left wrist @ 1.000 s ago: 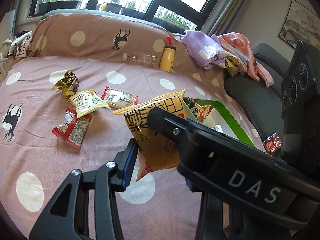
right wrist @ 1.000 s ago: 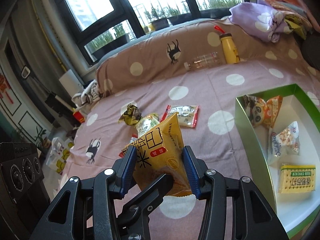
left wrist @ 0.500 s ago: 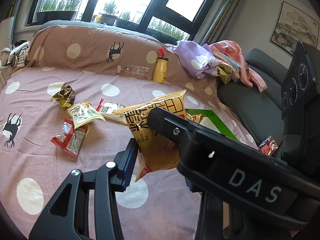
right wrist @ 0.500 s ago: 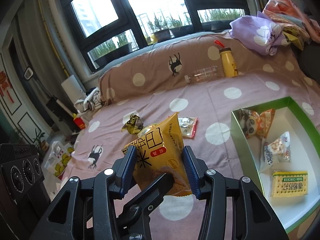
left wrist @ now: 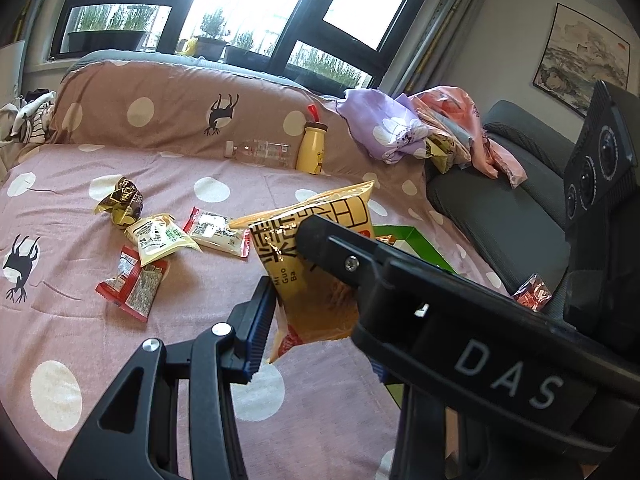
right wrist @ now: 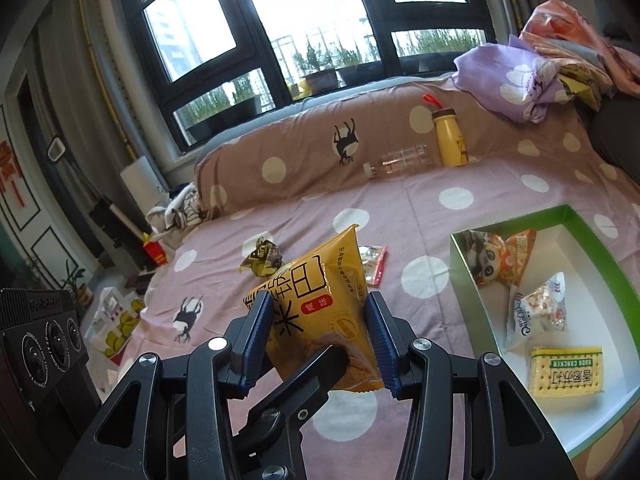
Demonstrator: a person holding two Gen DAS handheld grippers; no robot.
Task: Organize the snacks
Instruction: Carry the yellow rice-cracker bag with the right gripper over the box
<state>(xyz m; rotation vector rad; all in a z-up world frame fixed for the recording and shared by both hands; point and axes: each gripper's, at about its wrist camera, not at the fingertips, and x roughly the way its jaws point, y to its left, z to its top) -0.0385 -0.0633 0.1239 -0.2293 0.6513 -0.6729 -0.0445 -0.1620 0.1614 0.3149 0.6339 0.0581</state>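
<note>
My right gripper [right wrist: 316, 328] is shut on a yellow snack bag [right wrist: 320, 312] and holds it in the air above the bed. The same yellow snack bag [left wrist: 316, 264] shows in the left wrist view, with the right gripper's finger across it. My left gripper [left wrist: 316, 332] stands wide open around the bag; whether its blue pad [left wrist: 260, 324] touches it I cannot tell. A green box [right wrist: 600, 344] to the right holds a panda bag [right wrist: 496, 260], a small white bag [right wrist: 536, 316] and a cracker pack [right wrist: 564, 368]. Several loose snacks [left wrist: 156, 236] lie on the pink bedspread to the left.
A yellow bottle [left wrist: 312, 152] and a clear plastic bottle [left wrist: 260, 152] lie by the brown bolster at the back. Crumpled clothes [left wrist: 400, 128] sit at the back right. A grey sofa [left wrist: 512, 216] borders the bed on the right, with a small red packet [left wrist: 532, 292] beside it.
Both grippers have risen together with the yellow bag, so the bed and the green box look further away. The grip on the bag has not changed.
</note>
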